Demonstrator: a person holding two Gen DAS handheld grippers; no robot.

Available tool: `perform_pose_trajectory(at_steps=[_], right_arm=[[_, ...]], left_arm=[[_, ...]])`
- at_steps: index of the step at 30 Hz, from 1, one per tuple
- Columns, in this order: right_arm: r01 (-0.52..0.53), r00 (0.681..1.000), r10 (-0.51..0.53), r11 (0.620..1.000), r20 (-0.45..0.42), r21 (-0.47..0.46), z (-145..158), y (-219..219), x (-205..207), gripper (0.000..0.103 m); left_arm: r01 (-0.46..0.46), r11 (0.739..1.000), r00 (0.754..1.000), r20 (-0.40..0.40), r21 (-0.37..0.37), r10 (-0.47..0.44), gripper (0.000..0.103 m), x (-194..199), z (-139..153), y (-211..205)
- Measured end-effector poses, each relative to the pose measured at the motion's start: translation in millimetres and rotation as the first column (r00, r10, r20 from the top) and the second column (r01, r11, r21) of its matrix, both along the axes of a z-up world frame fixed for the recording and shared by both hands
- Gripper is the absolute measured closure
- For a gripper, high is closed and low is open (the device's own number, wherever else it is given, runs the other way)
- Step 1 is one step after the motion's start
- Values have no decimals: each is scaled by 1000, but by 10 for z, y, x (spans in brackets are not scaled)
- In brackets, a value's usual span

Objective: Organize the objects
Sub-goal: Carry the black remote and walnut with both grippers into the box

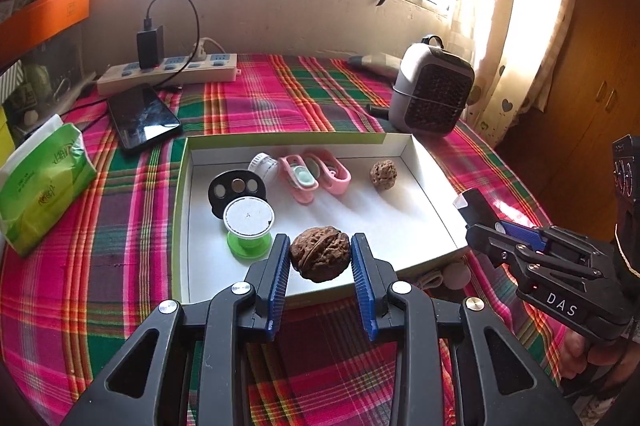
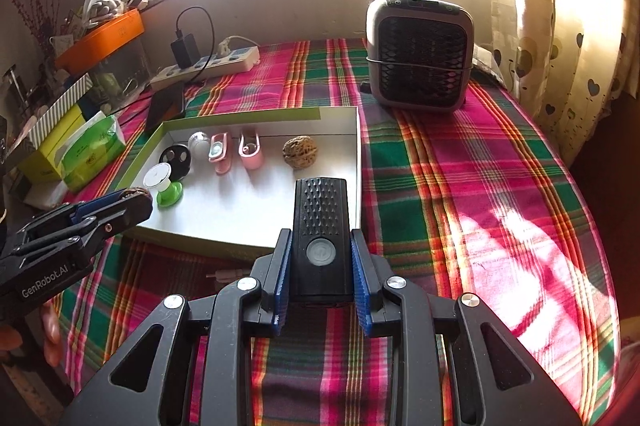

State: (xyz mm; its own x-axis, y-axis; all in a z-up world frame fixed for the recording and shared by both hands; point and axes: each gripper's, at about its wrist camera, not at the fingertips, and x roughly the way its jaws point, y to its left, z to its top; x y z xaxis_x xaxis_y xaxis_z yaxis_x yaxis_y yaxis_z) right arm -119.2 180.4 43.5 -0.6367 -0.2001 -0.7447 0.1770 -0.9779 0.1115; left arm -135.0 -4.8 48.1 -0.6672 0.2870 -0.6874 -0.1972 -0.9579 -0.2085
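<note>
rough wrinkled walnut, matt white cardboard tray, woven plaid cloth, glossy phone.

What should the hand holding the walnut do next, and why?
Probably carry it forward over the white box and set it down. The left gripper already pinches the walnut at the near rim, and another walnut lies inside with bare floor around.
</note>
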Motion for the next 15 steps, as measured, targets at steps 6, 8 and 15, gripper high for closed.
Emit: perform_pose_trajectory(at_steps=[6,8,15], right_arm=[[-10,1000,10,1000,21,-3,-6,-47,-225,75],[-13,999,13,1000,31,-2,-23,-57,-292,75],[-24,998,23,1000,59,14,-100,-123,-478,75]], left_arm=[[2,1000,1000,14,0,-2,74,-171,-38,23],[2,1000,1000,19,2,-2,74,-217,-52,24],[0,1000,999,43,6,0,74,-385,-125,23]])
